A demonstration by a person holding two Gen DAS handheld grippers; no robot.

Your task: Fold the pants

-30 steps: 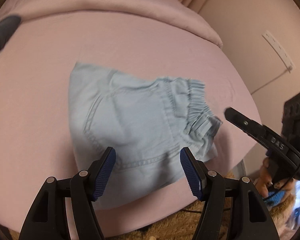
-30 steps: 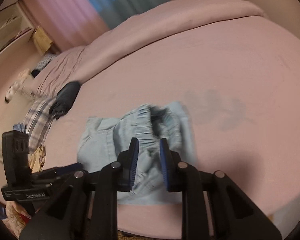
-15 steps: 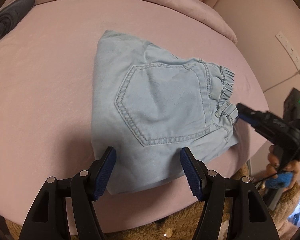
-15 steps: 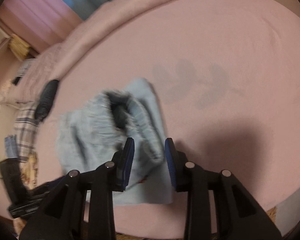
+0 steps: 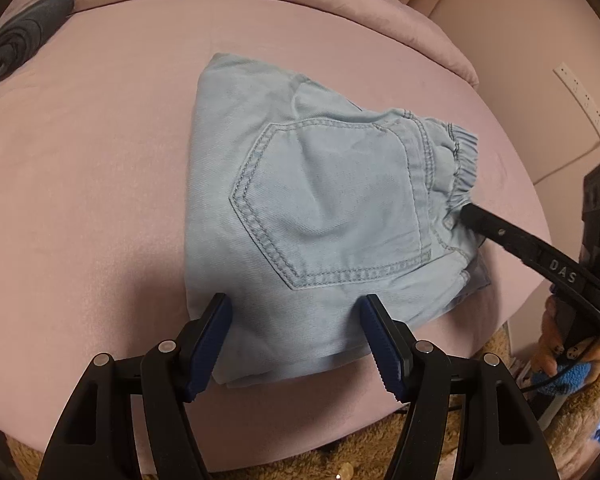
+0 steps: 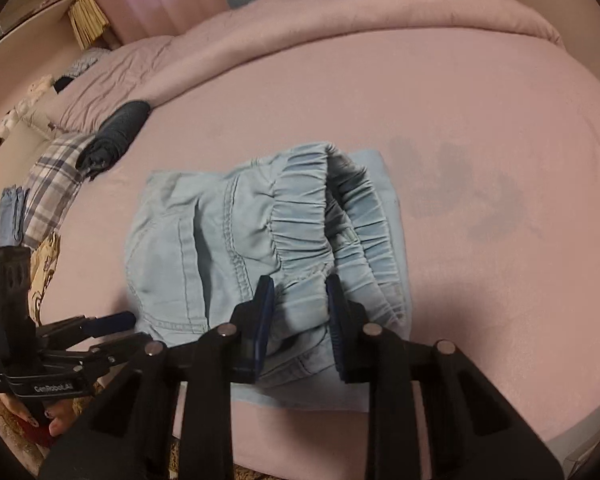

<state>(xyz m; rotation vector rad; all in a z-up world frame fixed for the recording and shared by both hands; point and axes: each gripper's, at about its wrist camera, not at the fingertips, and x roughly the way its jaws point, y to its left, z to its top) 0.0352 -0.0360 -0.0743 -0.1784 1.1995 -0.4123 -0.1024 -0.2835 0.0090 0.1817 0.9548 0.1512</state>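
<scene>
While the left wrist view looks along its fingers, we record the left gripper [image 5: 296, 344] with its blue-padded jaws spread wide apart and holding nothing. Directly ahead of and partly between those jaws lie the folded light-blue denim pants [image 5: 320, 216], resting flat on the pink bedsheet [image 5: 80, 200], back pocket upward. The elastic waistband [image 5: 456, 168] sits to the right of the gripper, ahead. We note the right gripper [image 5: 470, 213] entering from the right, its tip touching the waistband; from this view we cannot tell how its jaws stand. A dark rolled garment [image 5: 16, 40] lies far ahead to the left.

Through the right wrist view, we find the right gripper [image 6: 300, 312] with jaws parted and the gathered waistband [image 6: 320, 216] lying between them; the pads do not appear pressed shut on it. The pants [image 6: 204, 248] extend ahead and to the left. We see the left gripper [image 6: 112, 326] low on the left, at the pants' near edge. A plaid cloth [image 6: 56, 184] and the dark rolled garment [image 6: 116, 136] lie well to the left, ahead.
</scene>
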